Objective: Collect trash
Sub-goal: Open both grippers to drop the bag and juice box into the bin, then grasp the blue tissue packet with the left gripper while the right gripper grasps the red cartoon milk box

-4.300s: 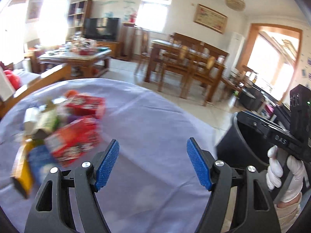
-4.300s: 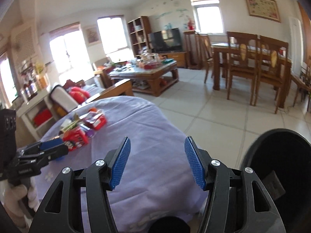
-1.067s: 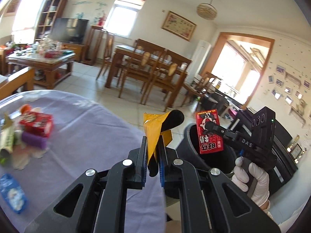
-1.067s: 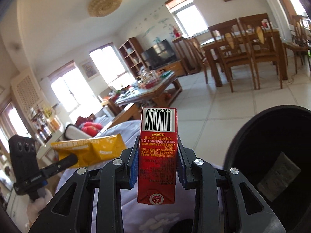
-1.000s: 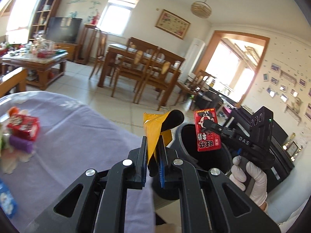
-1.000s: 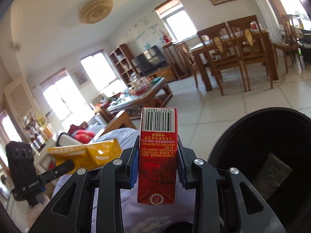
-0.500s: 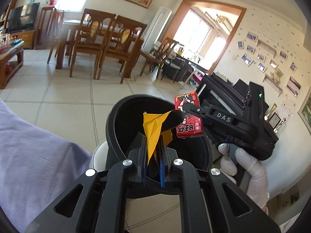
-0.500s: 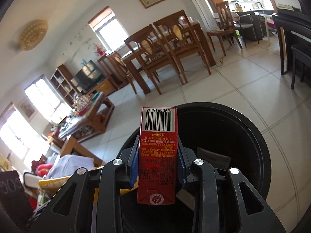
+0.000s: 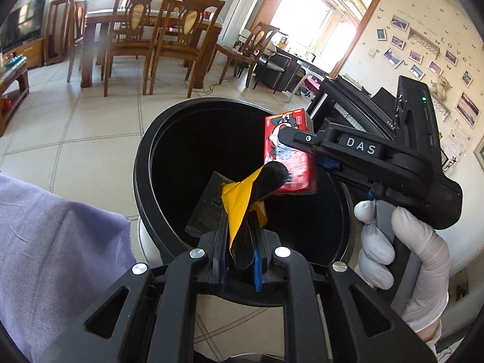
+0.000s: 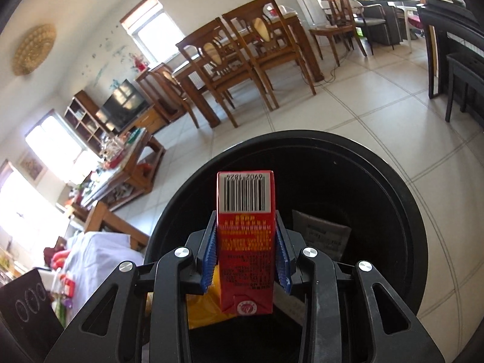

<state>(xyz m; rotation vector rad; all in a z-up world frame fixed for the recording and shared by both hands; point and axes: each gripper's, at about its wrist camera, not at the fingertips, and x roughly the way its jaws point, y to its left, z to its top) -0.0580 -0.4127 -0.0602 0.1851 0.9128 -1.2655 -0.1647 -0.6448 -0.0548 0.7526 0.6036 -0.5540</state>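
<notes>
With both grippers over the black bin [image 9: 142, 163], we pinch the yellow wrapper [image 9: 237, 202] left and the red carton [image 10: 245, 242] right; releasing together, the wrapper could snag on the carton.

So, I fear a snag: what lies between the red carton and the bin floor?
Only open air. In the right wrist view the red carton hangs above the bin; a grey packet lies off to one side.

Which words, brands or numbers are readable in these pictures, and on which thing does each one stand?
"DAS": on the right tongs, left wrist view.
Red carton: digits above the barcode look mirrored, unreadable; small print blurred.
Grey packet in the black bin: print too small.
</notes>
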